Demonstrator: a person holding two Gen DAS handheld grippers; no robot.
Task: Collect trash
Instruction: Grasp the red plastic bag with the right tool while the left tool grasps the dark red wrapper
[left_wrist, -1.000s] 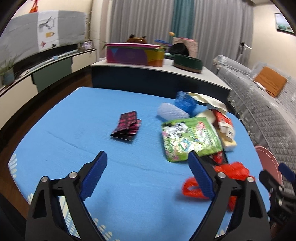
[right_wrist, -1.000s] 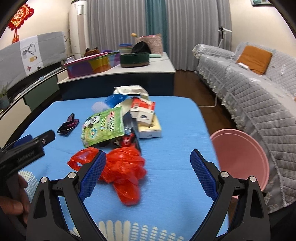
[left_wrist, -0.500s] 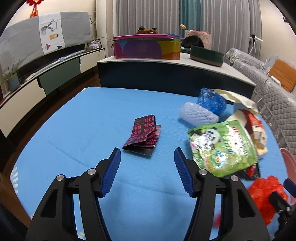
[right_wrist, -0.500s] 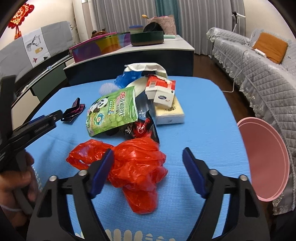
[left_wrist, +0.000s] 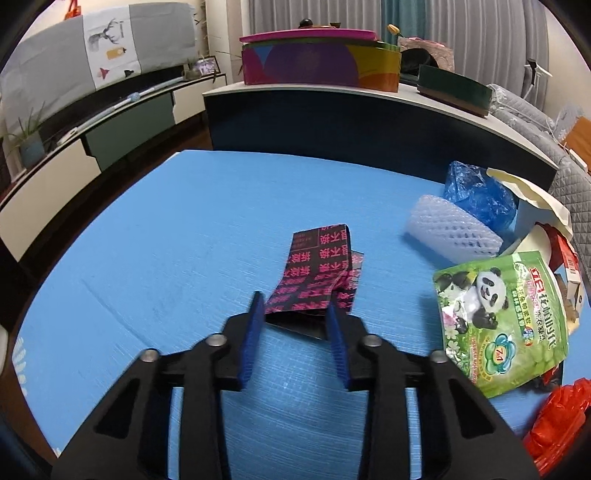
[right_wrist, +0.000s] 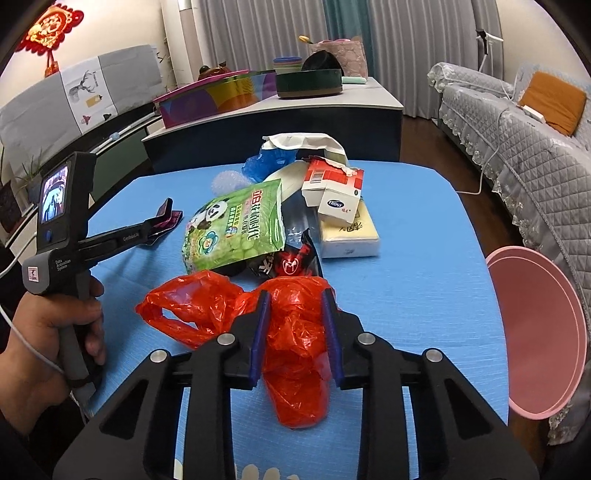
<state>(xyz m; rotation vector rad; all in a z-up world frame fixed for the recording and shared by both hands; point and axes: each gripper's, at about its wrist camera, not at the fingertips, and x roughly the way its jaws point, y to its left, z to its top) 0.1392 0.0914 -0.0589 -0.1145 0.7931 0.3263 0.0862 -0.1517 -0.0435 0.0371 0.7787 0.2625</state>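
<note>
My left gripper is closing around the near end of a black wrapper with pink writing that lies on the blue table; its pads flank the wrapper's edges. My right gripper is closing around a crumpled red plastic bag, with the bag between its pads. A green panda packet lies beyond the bag. The left gripper also shows in the right wrist view, at the wrapper.
A pile of trash lies at the table's far right: a white foam net, a blue bag, a red and white carton, a tissue pack. A pink bin stands off the right edge. A counter with boxes is behind.
Both grippers moved forward and narrowed from wide open. The left came up to the black wrapper, the right onto the red bag.
</note>
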